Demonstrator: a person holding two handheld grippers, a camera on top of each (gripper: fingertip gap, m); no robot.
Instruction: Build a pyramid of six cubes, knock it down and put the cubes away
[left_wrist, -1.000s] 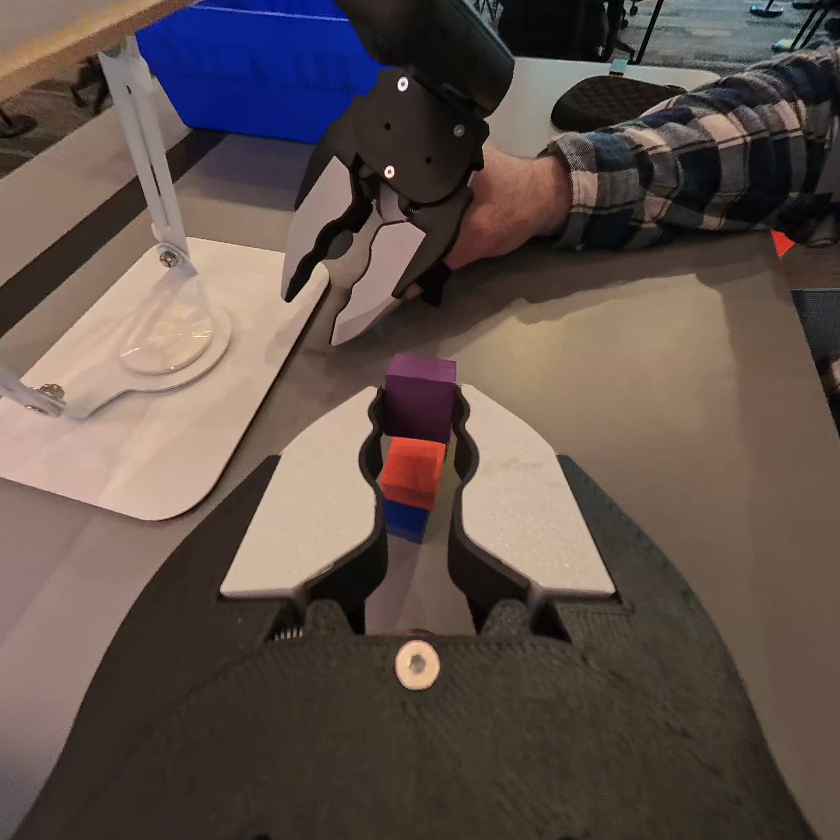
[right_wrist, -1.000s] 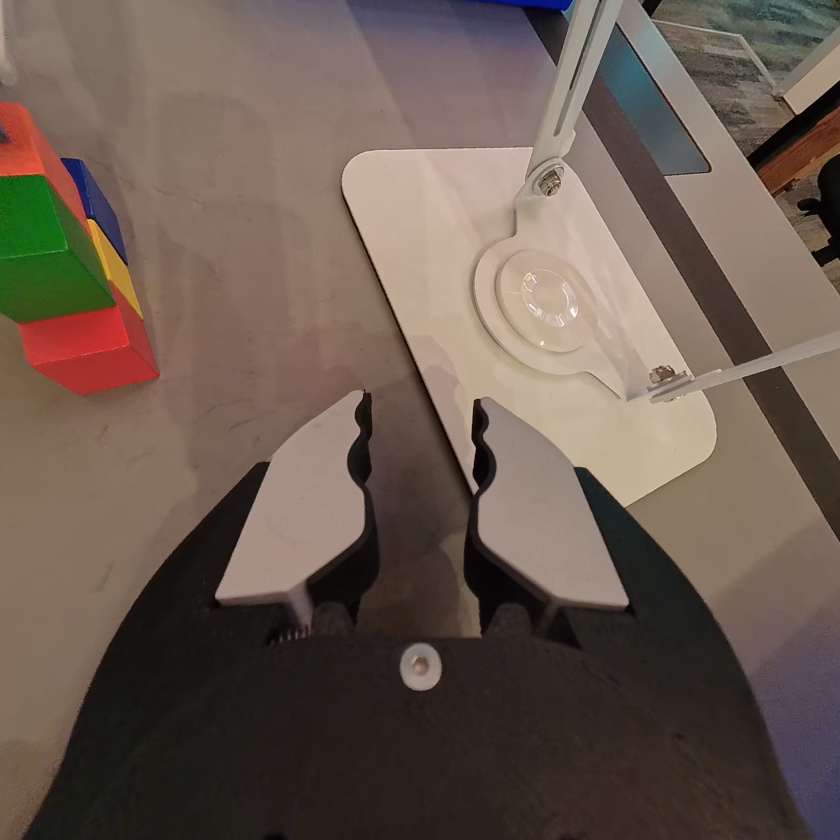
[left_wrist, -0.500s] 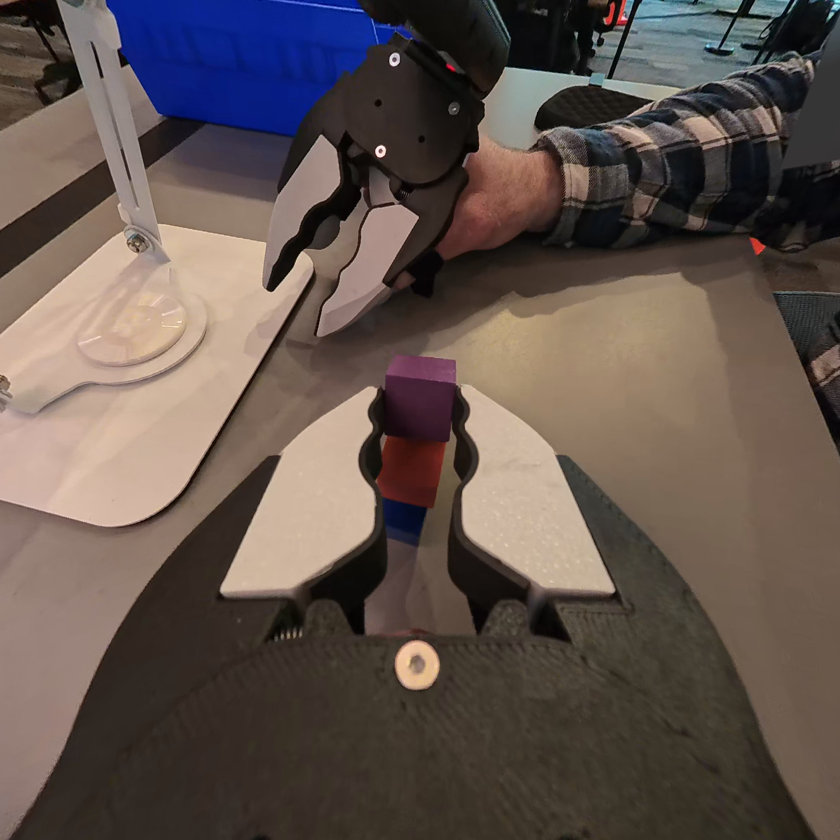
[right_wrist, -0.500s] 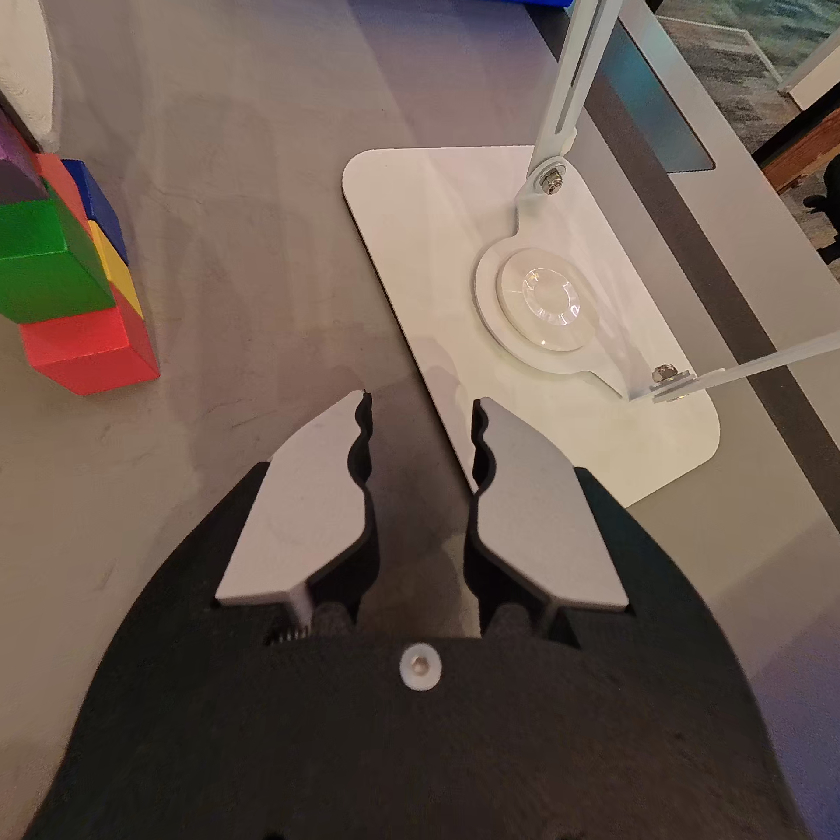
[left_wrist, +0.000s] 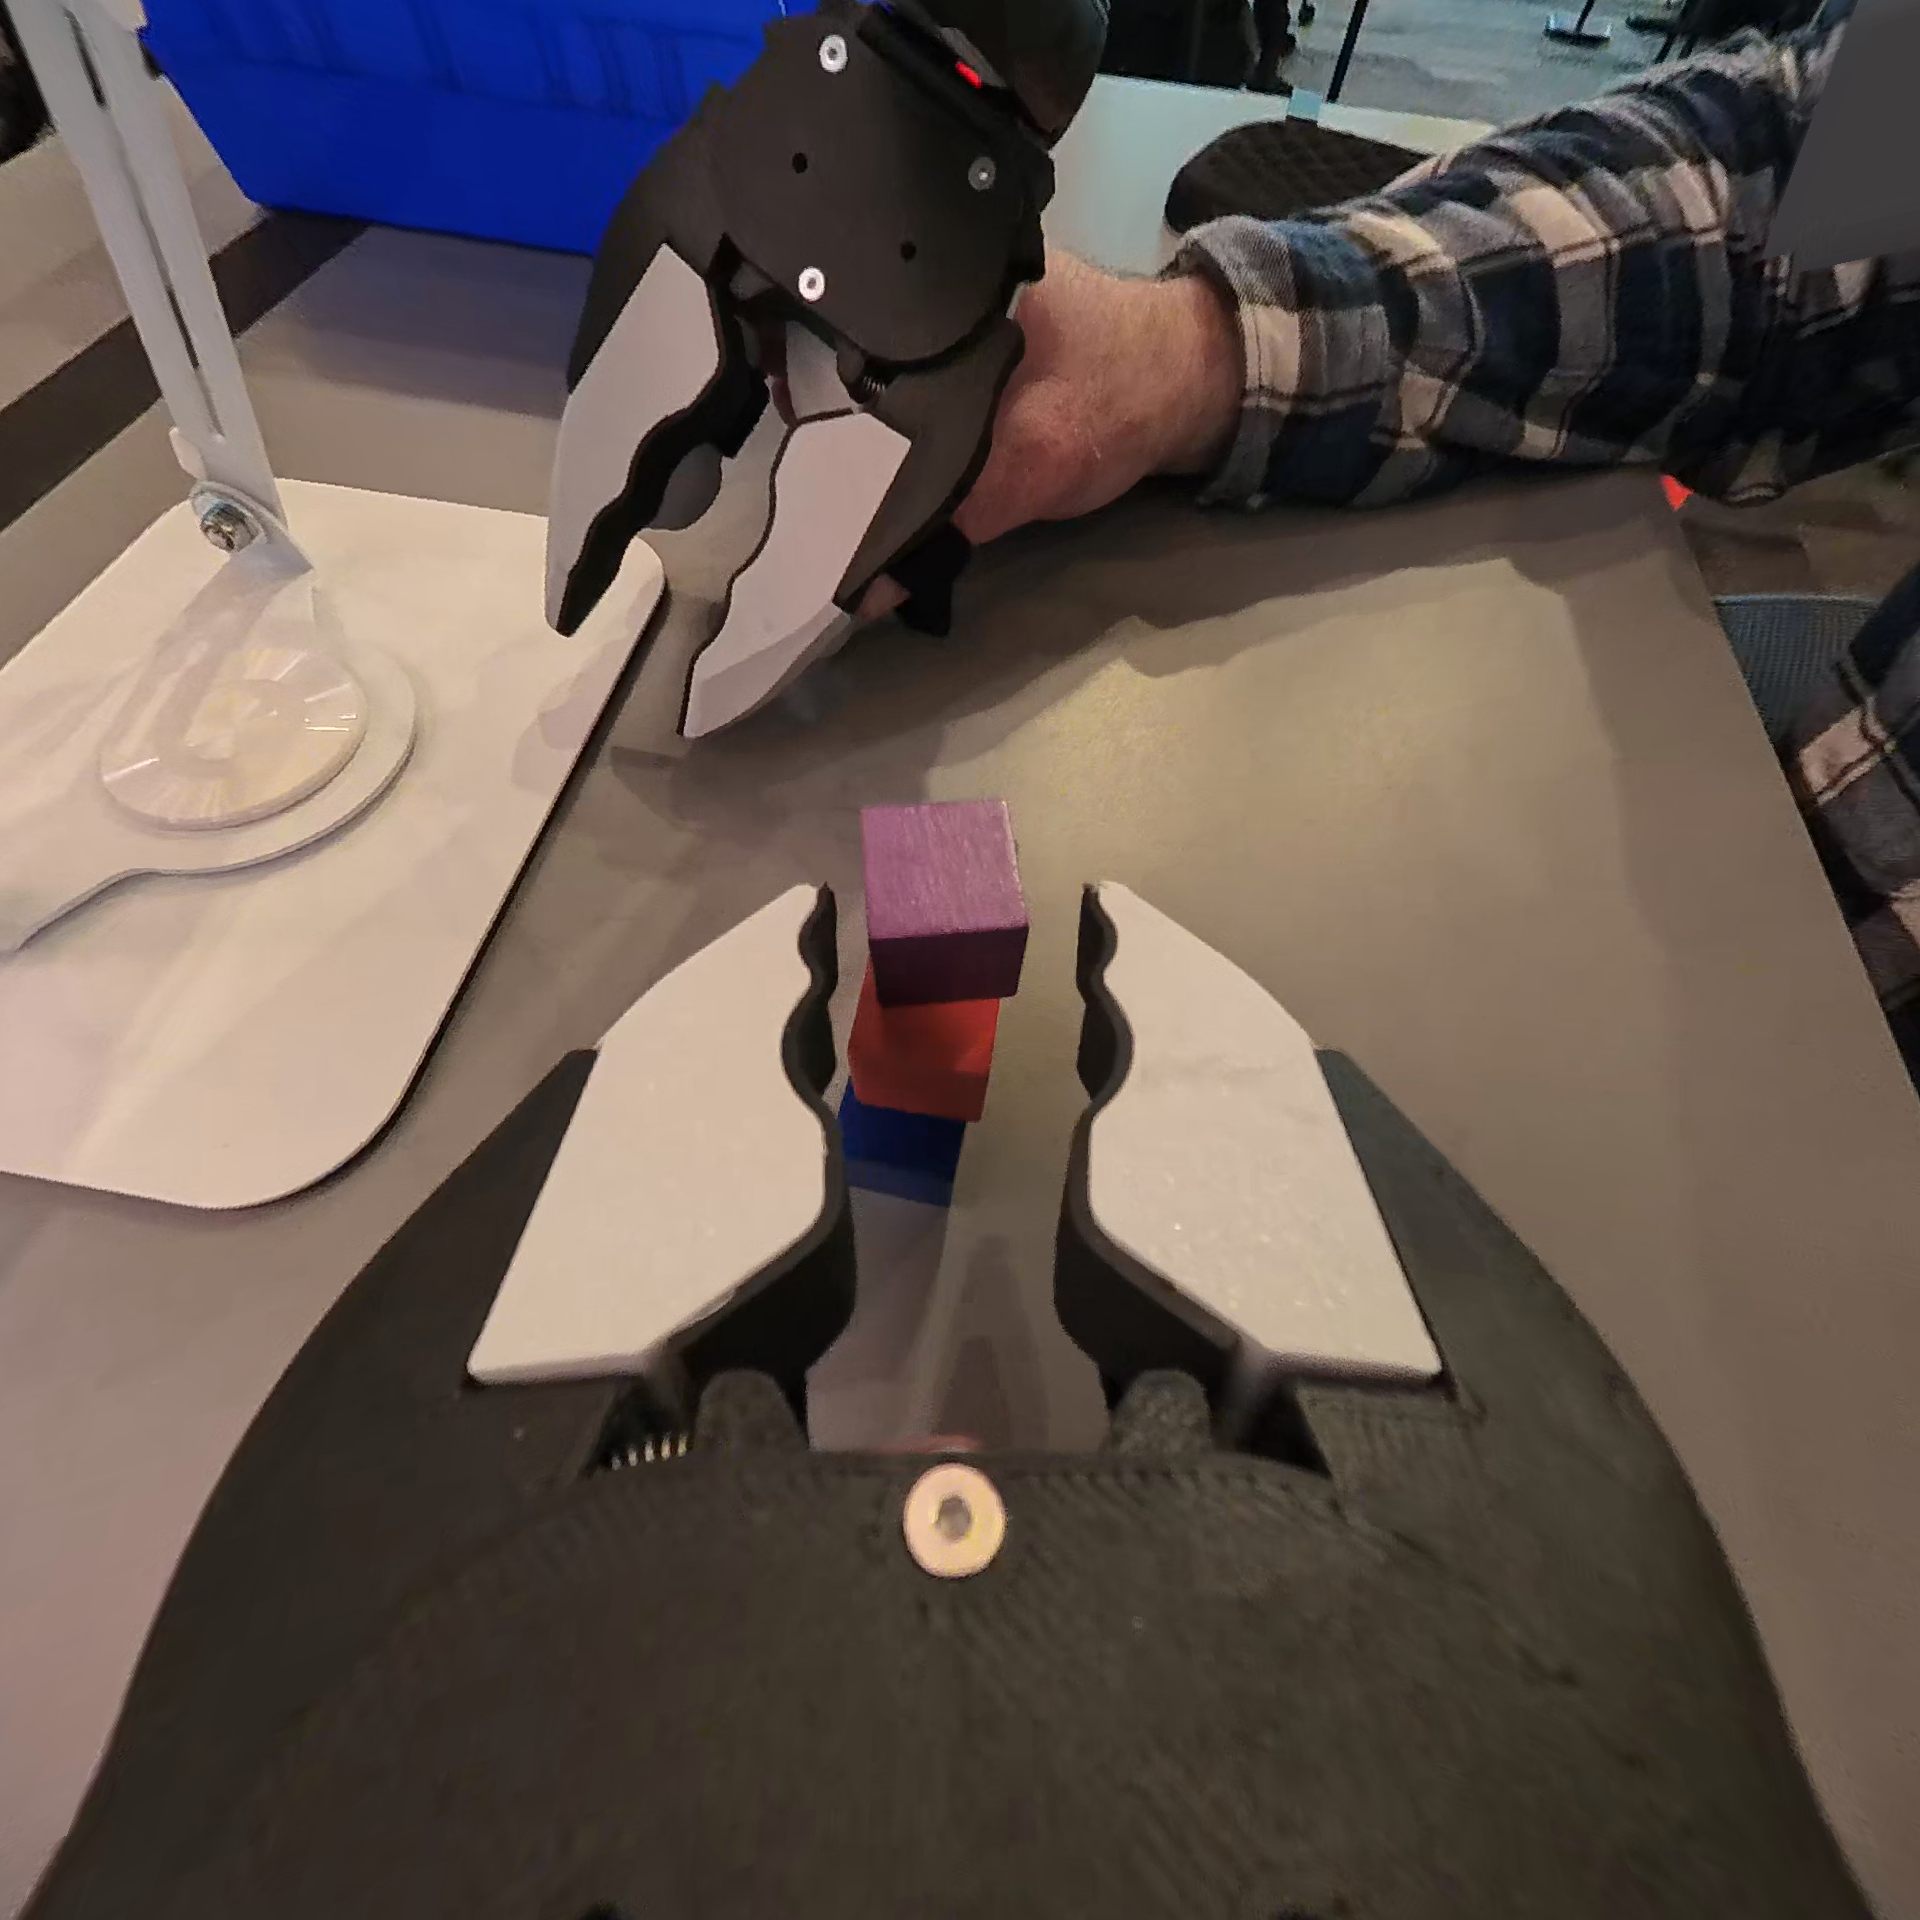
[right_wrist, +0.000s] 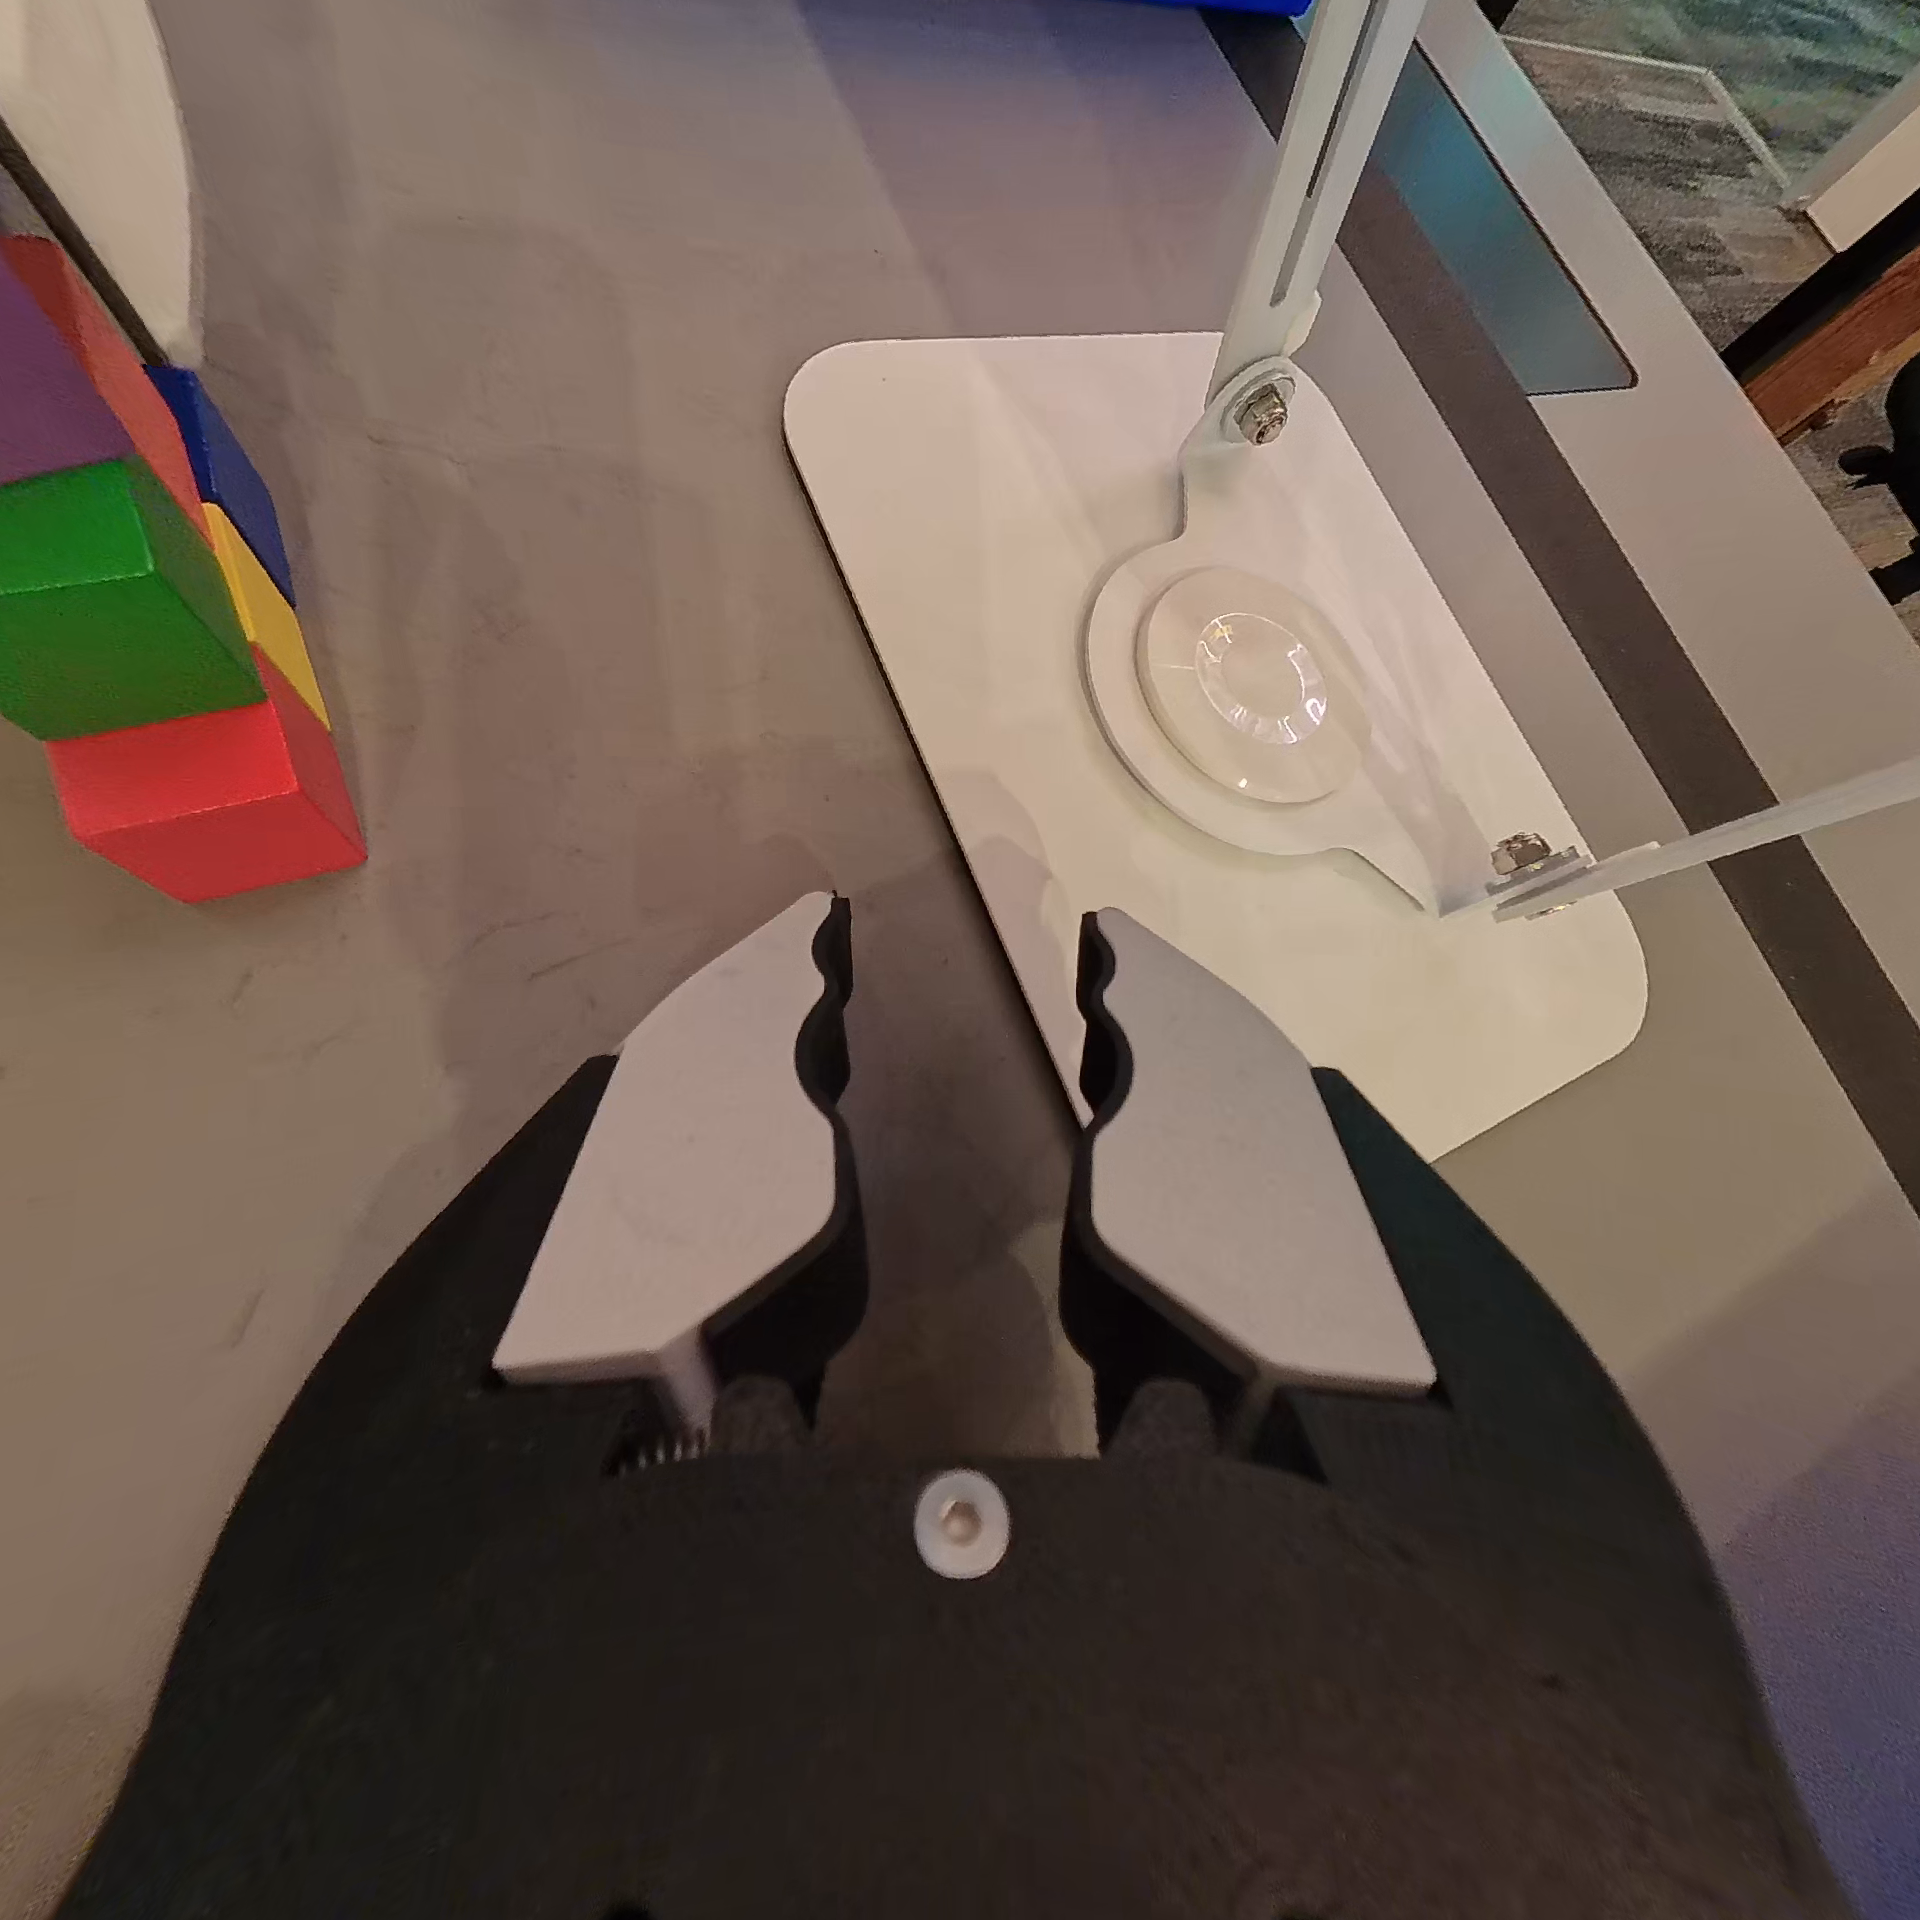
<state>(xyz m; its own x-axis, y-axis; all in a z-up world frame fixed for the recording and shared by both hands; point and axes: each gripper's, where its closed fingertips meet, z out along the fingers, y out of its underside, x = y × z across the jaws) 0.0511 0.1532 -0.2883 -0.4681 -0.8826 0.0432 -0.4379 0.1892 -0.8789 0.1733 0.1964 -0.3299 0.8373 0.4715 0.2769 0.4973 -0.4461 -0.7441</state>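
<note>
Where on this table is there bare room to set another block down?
The grey table lies bare right of the cube pyramid, toward the plaid sleeve. There is also bare table between the pyramid and the white stand plate. It is crowded where the right gripper stands at the plate's edge.

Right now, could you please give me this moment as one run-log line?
stage: pyramid capped | purple cube: on top, free | left gripper: open around it, not touching | right gripper: open, empty, over table
</note>
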